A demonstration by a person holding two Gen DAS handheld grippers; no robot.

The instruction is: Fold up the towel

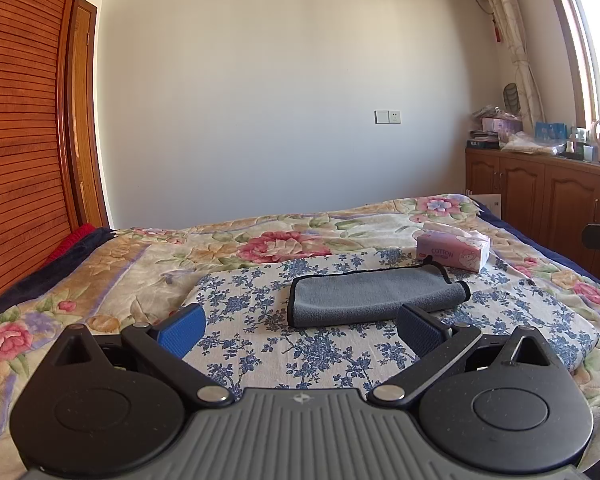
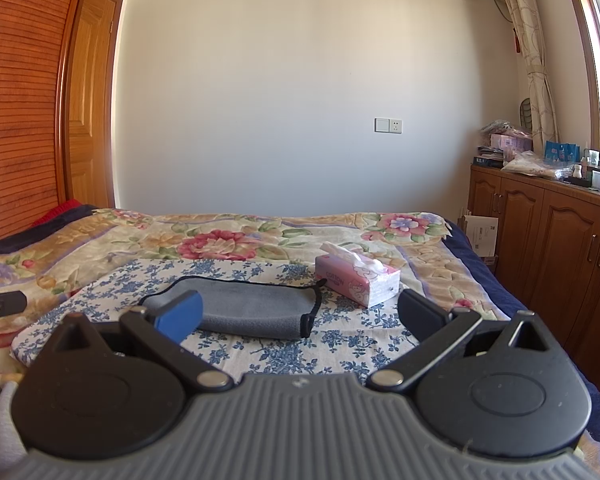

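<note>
With the grey towel (image 1: 374, 294) already doubled on the bed (image 1: 100, 264), both the left gripper (image 1: 300, 330) and right gripper (image 2: 300, 316) gaped wide and empty, probably needing another fold from its right edge.

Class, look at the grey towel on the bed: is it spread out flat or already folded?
Folded. The towel lies doubled, a rounded fold along its near edge and two black-trimmed layers stacked at its right end. Neither gripper touches it.

Daylight is pouring in from the window (image 1: 588, 40) at right w/ glare, wall (image 1: 280, 100) staying evenly bright, fisheye bending edges, focus sharp throughout.
</note>
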